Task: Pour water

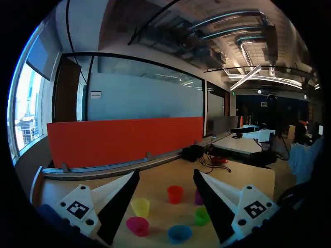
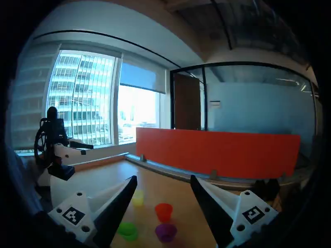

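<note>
Several small plastic cups stand on the wooden table [image 1: 244, 171]. In the left gripper view I see a red cup [image 1: 175, 194], a yellow cup [image 1: 140, 206], a pink cup [image 1: 137, 225], a blue cup [image 1: 179, 233], a green cup [image 1: 202, 215] and a purple cup [image 1: 198, 197]. My left gripper [image 1: 165, 177] hangs open above them, holding nothing. In the right gripper view the red cup [image 2: 164, 211], purple cup [image 2: 166, 232], green cup [image 2: 128, 230] and yellow cup [image 2: 137, 197] lie below my open right gripper [image 2: 163, 179].
An orange divider panel [image 1: 124, 138] runs along the table's far edge, with a black power block and cables [image 1: 202, 159] at its end. Other desks [image 1: 240, 144] stand at the right. Windows [image 2: 82, 99] and a wheeled device [image 2: 53, 140] lie to the left.
</note>
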A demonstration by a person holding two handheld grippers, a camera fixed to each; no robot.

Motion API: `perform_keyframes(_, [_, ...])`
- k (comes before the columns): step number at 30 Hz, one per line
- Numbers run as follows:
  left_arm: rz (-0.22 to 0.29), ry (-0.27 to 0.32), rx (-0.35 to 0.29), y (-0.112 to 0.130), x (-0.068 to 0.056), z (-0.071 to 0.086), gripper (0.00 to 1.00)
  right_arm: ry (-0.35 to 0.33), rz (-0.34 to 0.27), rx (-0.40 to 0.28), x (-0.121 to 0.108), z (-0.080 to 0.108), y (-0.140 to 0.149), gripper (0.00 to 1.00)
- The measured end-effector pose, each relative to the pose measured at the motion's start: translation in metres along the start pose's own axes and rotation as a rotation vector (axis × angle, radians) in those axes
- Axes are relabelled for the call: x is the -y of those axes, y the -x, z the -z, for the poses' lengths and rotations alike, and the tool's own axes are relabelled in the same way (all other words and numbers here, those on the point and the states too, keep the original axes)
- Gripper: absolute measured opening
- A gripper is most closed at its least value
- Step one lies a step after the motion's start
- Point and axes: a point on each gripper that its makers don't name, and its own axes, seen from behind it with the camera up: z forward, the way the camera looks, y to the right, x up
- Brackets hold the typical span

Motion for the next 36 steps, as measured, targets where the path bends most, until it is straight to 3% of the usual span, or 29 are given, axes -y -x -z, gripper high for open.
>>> perform_keyframes(8, [-0.018, 0.034, 0.033, 0.019, -0.003, -0.003, 0.97, -0.056, 0.016, 0.04, 0.012, -0.003, 0.012, 0.99])
perform_keyframes(15, [-0.002, 0.072, 0.072, 0.041, -0.007, -0.004, 0.97, -0.104, 0.023, 0.081, 0.021, -0.006, 0.029, 0.99])
perform_keyframes(36, [-0.023, 0.151, 0.212, 0.136, -0.021, -0.001, 0.97, -0.246, 0.108, 0.224, 0.058, -0.009, 0.104, 1.0])
